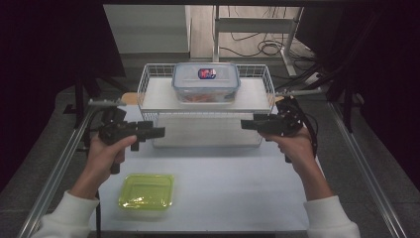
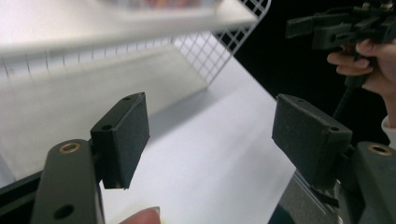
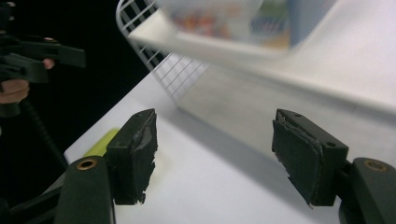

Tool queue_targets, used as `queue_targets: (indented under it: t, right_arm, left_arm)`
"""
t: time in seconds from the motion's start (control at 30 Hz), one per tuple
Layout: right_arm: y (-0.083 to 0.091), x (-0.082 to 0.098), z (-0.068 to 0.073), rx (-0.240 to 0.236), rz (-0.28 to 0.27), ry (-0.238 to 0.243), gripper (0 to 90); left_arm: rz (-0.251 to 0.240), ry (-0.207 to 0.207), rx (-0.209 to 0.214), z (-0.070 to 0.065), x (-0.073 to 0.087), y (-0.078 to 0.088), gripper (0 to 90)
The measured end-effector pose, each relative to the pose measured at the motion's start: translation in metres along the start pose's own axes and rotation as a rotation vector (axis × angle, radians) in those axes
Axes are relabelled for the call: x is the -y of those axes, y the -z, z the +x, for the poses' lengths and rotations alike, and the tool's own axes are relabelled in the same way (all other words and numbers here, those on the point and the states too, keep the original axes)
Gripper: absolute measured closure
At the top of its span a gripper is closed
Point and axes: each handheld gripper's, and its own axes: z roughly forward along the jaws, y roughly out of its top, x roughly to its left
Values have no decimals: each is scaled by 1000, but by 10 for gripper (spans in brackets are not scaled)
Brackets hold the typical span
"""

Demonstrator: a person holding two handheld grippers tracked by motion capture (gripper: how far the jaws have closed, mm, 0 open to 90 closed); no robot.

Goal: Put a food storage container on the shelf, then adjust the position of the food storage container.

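Sitting on the top shelf of the white wire rack (image 1: 148, 79), the clear lidded food box (image 1: 206, 82) is the thing both grippers face; it holds something orange-red and has a dark label on its lid. It shows blurred at the top of the right gripper view (image 3: 233, 21). Left gripper (image 1: 159, 132) is level, just left of the rack's front lower edge, jaws spread wide with nothing between them; its pads (image 2: 133, 135) frame bare white table (image 2: 210, 163). Right gripper (image 1: 245, 124) is level, just right of the rack's front, jaws likewise apart and empty. Both grippers are clear of the rack and box, not touching. The yellow-green container (image 1: 146, 191) lies well in front of the rack, near the left forearm.
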Motion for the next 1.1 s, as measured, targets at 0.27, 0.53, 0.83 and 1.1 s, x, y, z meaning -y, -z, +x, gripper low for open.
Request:
queue_targets:
  t: [0.27, 0.53, 0.83, 1.1]
  right_arm:
    - [-3, 49, -2, -19, 44, -9, 310]
    - [-13, 73, -3, -36, 84, 2, 309]
    - [-24, 86, -1, -43, 107, 16, 302]
    - [-23, 92, -2, -38, 119, 9, 301]
  left_arm:
    - [44, 7, -50, 8, 50, -1, 275]
    - [58, 6, -63, 11, 70, -3, 275]
    - [56, 3, -90, 13, 77, 4, 247]
    - [84, 0, -157, 24, 87, 13, 259]
